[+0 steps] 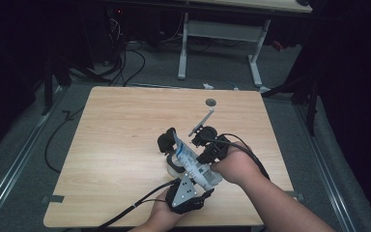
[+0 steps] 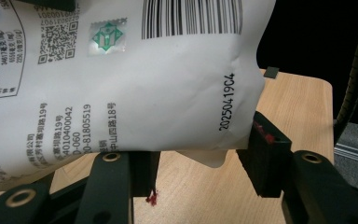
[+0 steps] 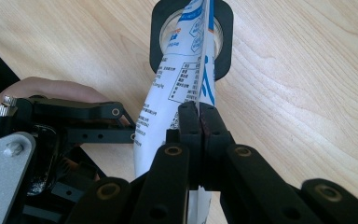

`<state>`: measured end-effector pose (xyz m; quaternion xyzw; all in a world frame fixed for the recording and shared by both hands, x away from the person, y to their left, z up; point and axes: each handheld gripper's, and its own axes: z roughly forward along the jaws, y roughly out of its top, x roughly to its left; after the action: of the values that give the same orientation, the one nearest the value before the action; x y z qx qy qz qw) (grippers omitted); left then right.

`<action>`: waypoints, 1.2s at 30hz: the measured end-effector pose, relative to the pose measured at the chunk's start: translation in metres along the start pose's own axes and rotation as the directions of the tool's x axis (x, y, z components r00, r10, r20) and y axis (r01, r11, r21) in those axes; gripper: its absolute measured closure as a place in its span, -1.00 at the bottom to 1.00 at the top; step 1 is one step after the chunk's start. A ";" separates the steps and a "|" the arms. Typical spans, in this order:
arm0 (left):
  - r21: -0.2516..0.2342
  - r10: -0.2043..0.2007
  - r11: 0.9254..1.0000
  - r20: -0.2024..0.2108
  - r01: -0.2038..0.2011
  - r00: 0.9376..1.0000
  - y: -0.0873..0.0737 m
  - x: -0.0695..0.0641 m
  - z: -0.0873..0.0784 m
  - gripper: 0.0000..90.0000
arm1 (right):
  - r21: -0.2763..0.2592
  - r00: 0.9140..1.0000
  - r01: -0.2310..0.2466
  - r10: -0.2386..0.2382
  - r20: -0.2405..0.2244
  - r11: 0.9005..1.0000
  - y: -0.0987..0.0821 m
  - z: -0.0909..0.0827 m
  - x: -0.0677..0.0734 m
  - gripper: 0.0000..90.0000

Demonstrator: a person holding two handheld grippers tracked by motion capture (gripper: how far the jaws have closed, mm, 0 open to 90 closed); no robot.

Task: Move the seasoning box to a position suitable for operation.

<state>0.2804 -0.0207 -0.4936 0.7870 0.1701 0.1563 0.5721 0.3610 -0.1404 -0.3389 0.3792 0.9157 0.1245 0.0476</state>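
Note:
A white pouch (image 1: 192, 162) with blue print and a barcode is held off the table between both grippers. My right gripper (image 3: 199, 112) is shut on the pouch's (image 3: 177, 88) thin side edge, and it shows in the high view (image 1: 200, 155) coming in from the right. My left gripper (image 2: 200, 163) has its jaws around the wide lower end of the pouch (image 2: 135, 93), pads against its sides; from above that gripper (image 1: 199, 182) sits near the front edge. The pouch's upper tip points into a black-rimmed round container (image 3: 161, 32), which stands on the table (image 1: 166, 140).
The wooden table (image 1: 116, 145) has a small grey round hole (image 1: 211, 102) near its far edge. A white round object (image 1: 173, 168) sits under the pouch. Cables trail from both grippers toward the front. Beyond the table is a dark floor with another desk's white legs (image 1: 182, 48).

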 end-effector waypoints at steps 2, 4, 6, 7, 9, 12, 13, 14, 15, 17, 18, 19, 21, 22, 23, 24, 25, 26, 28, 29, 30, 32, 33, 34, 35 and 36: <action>0.000 -0.001 1.000 0.000 0.001 1.000 0.000 0.000 0.000 0.16 | -0.001 1.000 0.001 -0.001 -0.001 1.000 0.000 0.000 0.000 1.00; 0.000 -0.001 1.000 0.000 0.001 1.000 0.000 0.000 0.000 0.16 | 0.002 1.000 -0.006 0.006 -0.002 1.000 0.000 0.000 0.000 1.00; -0.001 -0.004 1.000 0.000 0.004 1.000 0.000 0.000 0.000 0.16 | 0.002 1.000 -0.004 0.004 -0.002 1.000 0.001 0.000 0.000 1.00; -0.001 -0.004 1.000 0.000 0.004 1.000 0.000 0.000 0.000 0.16 | 0.003 1.000 0.002 -0.002 0.001 1.000 0.001 0.000 0.000 0.99; -0.002 -0.006 1.000 0.000 0.006 1.000 0.000 0.001 0.000 0.16 | 0.002 1.000 0.002 -0.002 -0.002 1.000 0.002 0.000 0.000 1.00; -0.004 -0.007 1.000 0.000 0.007 1.000 0.000 0.001 0.000 0.16 | 0.003 1.000 0.004 -0.004 -0.001 1.000 0.002 0.000 0.000 1.00; -0.005 -0.007 1.000 -0.001 0.007 1.000 0.000 0.001 0.000 0.16 | 0.004 1.000 0.003 -0.003 0.000 1.000 0.002 0.000 0.000 1.00; -0.006 -0.008 1.000 -0.001 0.007 1.000 0.001 0.001 0.000 0.16 | 0.003 1.000 0.003 -0.003 0.000 1.000 0.002 0.000 0.000 1.00; -0.006 -0.007 1.000 0.000 0.007 1.000 0.001 0.001 0.000 0.16 | 0.003 1.000 0.004 -0.004 0.001 1.000 0.002 0.000 0.000 1.00; -0.006 -0.008 1.000 -0.001 0.008 1.000 0.001 0.001 0.000 0.16 | 0.003 1.000 0.008 -0.008 0.002 1.000 0.003 0.000 0.000 1.00; -0.007 -0.009 1.000 -0.001 0.009 1.000 0.001 0.001 0.000 0.16 | 0.003 1.000 0.009 -0.009 0.002 1.000 0.003 0.000 0.000 1.00; -0.007 -0.009 1.000 0.000 0.009 1.000 0.001 0.001 0.000 0.16 | 0.003 1.000 0.009 -0.009 0.002 1.000 0.003 0.000 0.000 1.00; -0.007 -0.009 1.000 0.000 0.009 1.000 0.001 0.001 0.000 0.16 | 0.003 1.000 0.007 -0.007 0.002 1.000 0.003 0.000 0.000 1.00; -0.007 -0.010 1.000 0.000 0.010 1.000 0.001 0.001 0.000 0.16 | 0.004 1.000 0.002 -0.002 0.003 1.000 0.003 0.000 0.001 0.99; -0.007 -0.011 1.000 0.000 0.011 1.000 0.001 0.001 0.000 0.16 | 0.004 1.000 0.002 -0.002 0.003 1.000 0.003 0.000 0.000 1.00; -0.007 -0.011 1.000 0.000 0.011 1.000 0.001 0.001 0.000 0.16 | 0.004 1.000 0.002 -0.002 0.003 1.000 0.003 0.000 0.000 1.00; -0.006 -0.010 1.000 0.000 0.010 1.000 0.001 0.001 0.000 0.16 | 0.004 1.000 0.003 -0.003 0.003 1.000 0.003 0.000 0.000 0.99; -0.006 -0.010 1.000 0.000 0.010 1.000 0.001 0.001 0.000 0.16 | 0.004 1.000 0.004 -0.004 0.003 1.000 0.003 0.001 0.000 1.00; -0.006 -0.011 1.000 -0.001 0.011 1.000 0.001 0.001 0.000 0.16 | 0.004 1.000 0.008 -0.008 0.003 1.000 0.003 0.001 0.000 1.00; -0.007 -0.011 1.000 -0.002 0.011 1.000 0.001 0.001 0.000 0.16 | 0.004 1.000 0.007 -0.007 0.003 1.000 0.004 0.001 0.000 1.00; -0.008 -0.013 1.000 -0.001 0.013 1.000 0.001 0.001 0.000 0.16 | 0.007 1.000 0.007 -0.007 0.006 1.000 0.004 0.001 0.001 1.00; -0.009 -0.014 1.000 -0.001 0.014 1.000 0.001 0.002 0.000 0.16 | 0.005 1.000 0.007 -0.007 0.006 1.000 0.004 0.001 0.000 1.00; -0.008 -0.014 1.000 0.000 0.014 1.000 0.001 0.002 0.000 0.16 | 0.002 1.000 0.011 -0.011 0.005 1.000 0.004 0.001 0.000 1.00; -0.008 -0.014 1.000 0.000 0.014 1.000 0.001 0.002 0.000 0.16 | 0.003 1.000 0.009 -0.009 0.004 1.000 0.005 0.001 0.000 1.00; -0.009 -0.014 1.000 0.000 0.014 1.000 0.002 0.002 0.000 0.16 | 0.003 1.000 0.010 -0.010 0.005 1.000 0.005 0.000 0.000 1.00; -0.009 -0.014 1.000 0.000 0.014 1.000 0.002 0.002 0.000 0.16 | 0.005 1.000 0.003 -0.003 0.005 1.000 0.005 0.000 0.000 1.00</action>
<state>0.2823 -0.0204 -0.4918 0.7831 0.1749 0.1531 0.5769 0.3641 -0.1370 -0.3380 0.3782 0.9164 0.1211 0.0492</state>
